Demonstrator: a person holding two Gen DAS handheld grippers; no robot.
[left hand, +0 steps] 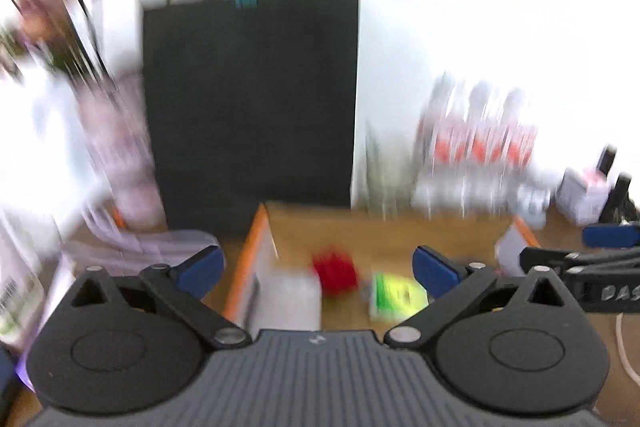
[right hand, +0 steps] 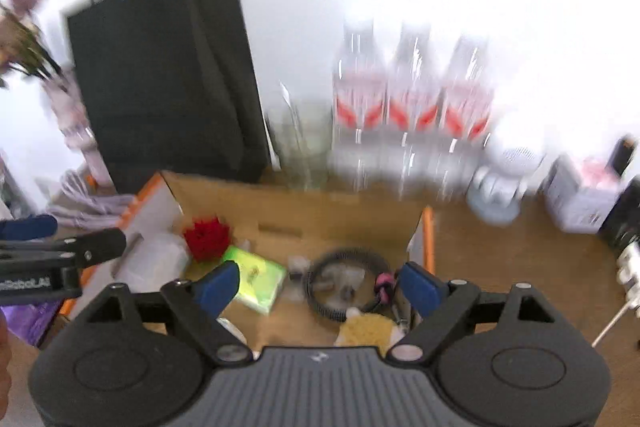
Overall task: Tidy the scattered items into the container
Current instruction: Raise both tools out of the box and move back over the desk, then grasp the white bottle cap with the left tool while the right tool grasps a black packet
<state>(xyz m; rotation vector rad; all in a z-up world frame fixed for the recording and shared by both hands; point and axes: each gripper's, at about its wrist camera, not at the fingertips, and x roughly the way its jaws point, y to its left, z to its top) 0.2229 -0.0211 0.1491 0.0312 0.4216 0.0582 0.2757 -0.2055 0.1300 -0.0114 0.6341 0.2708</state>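
Note:
Both views are motion-blurred. An open cardboard box (right hand: 304, 211) with orange-edged flaps sits on the wooden table; it also shows in the left wrist view (left hand: 360, 227). Inside lie a red spiky item (right hand: 207, 237), a green packet (right hand: 256, 277), a white bag (right hand: 160, 259), a black coiled cable (right hand: 344, 281) and a yellow sponge-like item (right hand: 368, 333). The red item (left hand: 334, 269) and green packet (left hand: 396, 293) show in the left wrist view too. My left gripper (left hand: 318, 269) is open and empty above the box. My right gripper (right hand: 320, 285) is open and empty above the box.
A tall black paper bag (left hand: 250, 99) stands behind the box. Three clear bottles with red labels (right hand: 412, 115) and a glass (right hand: 298, 147) stand at the back right. A white box (right hand: 580, 191) and flowers (right hand: 22, 39) flank the scene.

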